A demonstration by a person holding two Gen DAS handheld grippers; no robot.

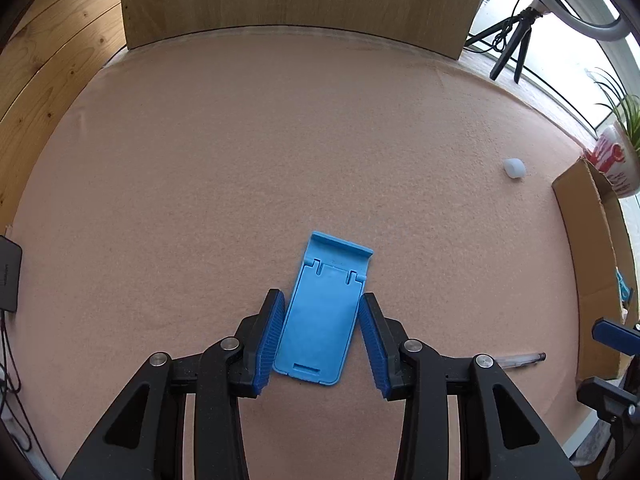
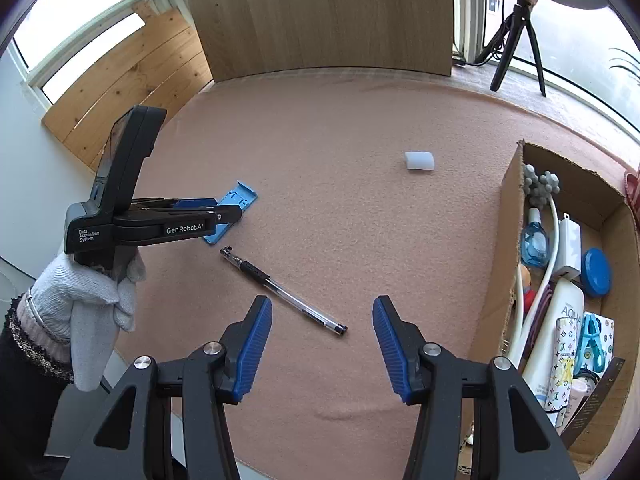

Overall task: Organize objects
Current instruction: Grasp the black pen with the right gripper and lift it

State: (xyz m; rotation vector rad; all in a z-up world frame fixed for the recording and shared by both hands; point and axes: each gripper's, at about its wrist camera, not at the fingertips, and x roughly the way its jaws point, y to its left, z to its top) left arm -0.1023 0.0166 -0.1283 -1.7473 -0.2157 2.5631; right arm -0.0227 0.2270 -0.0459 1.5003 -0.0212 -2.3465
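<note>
Your left gripper (image 1: 322, 312) straddles the blue phone stand (image 1: 322, 312) flat on the mat, jaws spread, long axis toward 12 o'clock; right gripper (image 2: 322, 342) spread, farther off

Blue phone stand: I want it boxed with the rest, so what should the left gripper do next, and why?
Probably close: the left gripper is open with its fingers on either side of the blue phone stand, which lies flat on the mat.

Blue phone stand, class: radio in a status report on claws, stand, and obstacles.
Left claw astride blue phone stand, grip unconfirmed. Right claw open, empty, above pen. Stand flat on mat. Nothing blocking; box at right.
</note>
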